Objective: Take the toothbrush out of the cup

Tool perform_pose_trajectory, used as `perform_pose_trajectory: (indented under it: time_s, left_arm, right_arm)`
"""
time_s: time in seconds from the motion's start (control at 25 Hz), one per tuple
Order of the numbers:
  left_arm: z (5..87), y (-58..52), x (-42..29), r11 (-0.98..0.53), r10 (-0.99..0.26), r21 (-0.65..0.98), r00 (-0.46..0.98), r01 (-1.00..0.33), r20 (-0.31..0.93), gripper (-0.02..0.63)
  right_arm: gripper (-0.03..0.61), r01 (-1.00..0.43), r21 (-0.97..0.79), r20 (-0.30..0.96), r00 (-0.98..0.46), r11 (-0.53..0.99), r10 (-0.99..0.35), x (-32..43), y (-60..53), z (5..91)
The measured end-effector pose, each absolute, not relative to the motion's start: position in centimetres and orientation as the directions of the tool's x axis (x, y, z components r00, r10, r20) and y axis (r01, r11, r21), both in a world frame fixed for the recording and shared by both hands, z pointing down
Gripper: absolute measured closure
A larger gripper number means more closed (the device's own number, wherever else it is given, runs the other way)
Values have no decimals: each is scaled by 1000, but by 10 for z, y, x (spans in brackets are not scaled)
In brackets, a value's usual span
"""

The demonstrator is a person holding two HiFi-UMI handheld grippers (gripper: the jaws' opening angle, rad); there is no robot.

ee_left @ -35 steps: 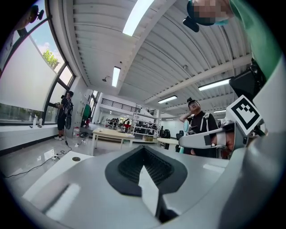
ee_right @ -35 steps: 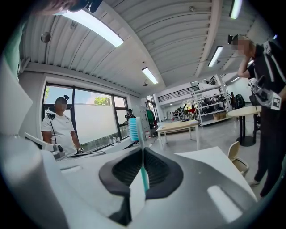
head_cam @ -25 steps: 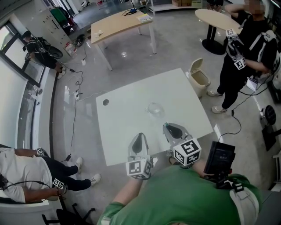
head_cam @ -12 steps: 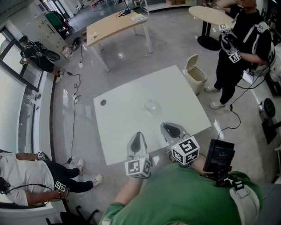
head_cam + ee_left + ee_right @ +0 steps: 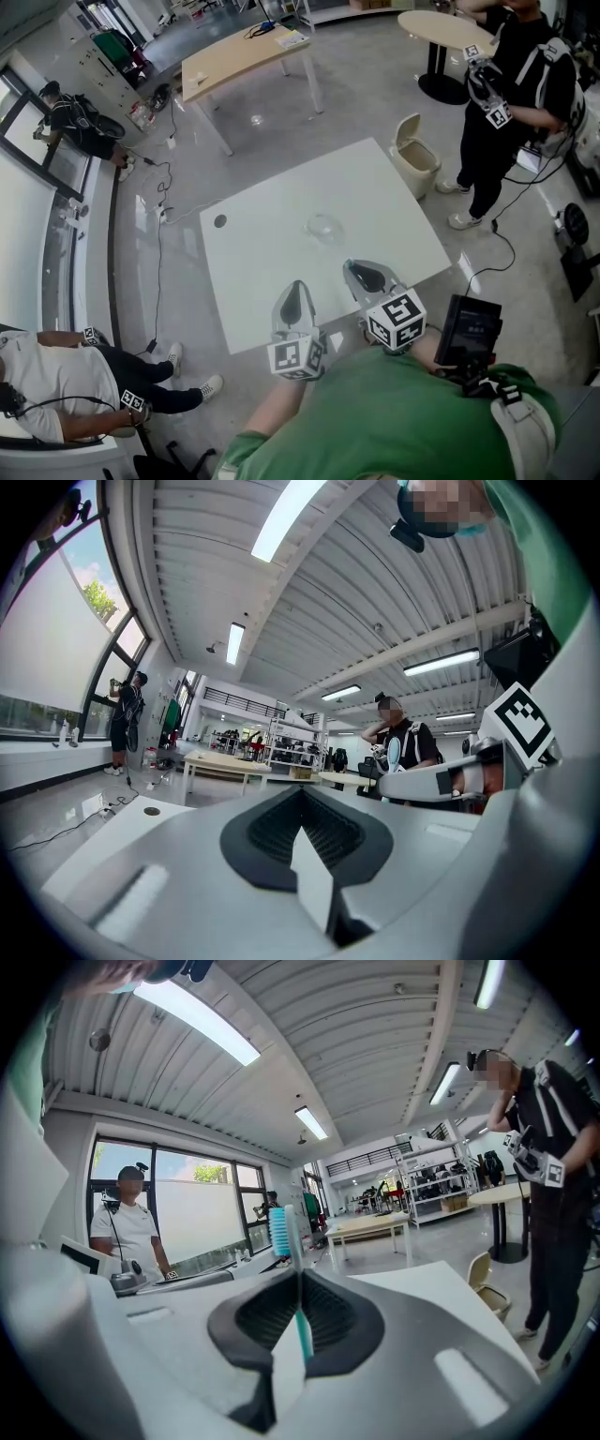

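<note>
A clear glass cup [image 5: 325,228] stands alone near the middle of the white table [image 5: 262,253]. My right gripper [image 5: 366,277] hovers over the table's near edge, well short of the cup. It is shut on a teal toothbrush [image 5: 285,1234], whose bristled head sticks up past the jaws, which close on the handle [image 5: 302,1321]. The left gripper view catches that brush head [image 5: 394,753] at its right. My left gripper [image 5: 297,298] is beside the right one, and its jaws [image 5: 302,808] are shut with nothing between them. In the head view the toothbrush is too small to pick out.
A small dark round spot [image 5: 219,221] marks the table's far left corner. A beige bin [image 5: 414,161] stands on the floor past the right corner. A person in black [image 5: 511,94] with grippers stands at the right, and another sits at the lower left [image 5: 56,394].
Both grippers hold their places over the near edge. The head view has drifted slightly, so the table and cup sit a little higher and further left.
</note>
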State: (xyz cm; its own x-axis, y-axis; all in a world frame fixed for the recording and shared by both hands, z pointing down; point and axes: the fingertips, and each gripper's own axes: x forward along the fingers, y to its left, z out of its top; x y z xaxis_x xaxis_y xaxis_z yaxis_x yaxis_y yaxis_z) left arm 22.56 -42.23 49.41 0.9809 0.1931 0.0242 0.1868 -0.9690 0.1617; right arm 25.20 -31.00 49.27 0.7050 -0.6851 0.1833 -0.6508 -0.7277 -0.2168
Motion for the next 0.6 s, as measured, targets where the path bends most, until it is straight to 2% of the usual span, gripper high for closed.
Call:
perform_pose_trajectory:
  time_s: [0.6]
  left_arm:
    - [498, -422, 226, -966, 208, 165, 978, 201, 27, 607]
  right_arm:
    - [560, -645, -207, 190, 711, -736, -677, 257, -310, 491]
